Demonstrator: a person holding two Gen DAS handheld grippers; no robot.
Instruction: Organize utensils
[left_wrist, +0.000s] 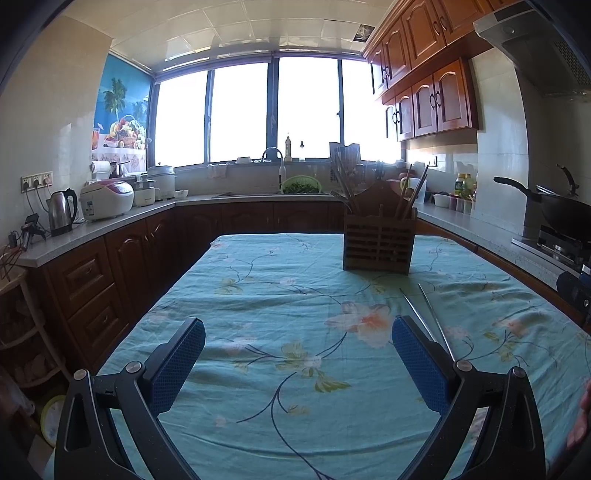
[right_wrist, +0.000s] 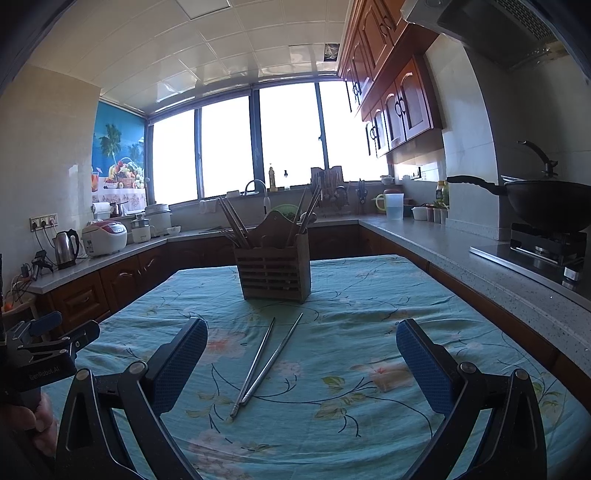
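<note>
Two metal chopsticks (right_wrist: 266, 363) lie side by side on the floral tablecloth (right_wrist: 351, 424), pointing toward a slatted wooden utensil holder (right_wrist: 275, 271) that has several chopsticks standing in it. My right gripper (right_wrist: 301, 363) hovers open above the cloth, the chopsticks lying between its blue pads and nearer the left one. In the left wrist view the same chopsticks (left_wrist: 430, 314) run behind the right finger of my left gripper (left_wrist: 298, 360), which is open and holds nothing. The utensil holder (left_wrist: 378, 240) stands further back on the right.
The left gripper's body (right_wrist: 40, 350) and a hand show at the left edge of the right wrist view. Counters run around the table, with a kettle (left_wrist: 62, 211), a rice cooker (left_wrist: 106, 199) and a wok on a stove (right_wrist: 546, 206). A sink sits under the window.
</note>
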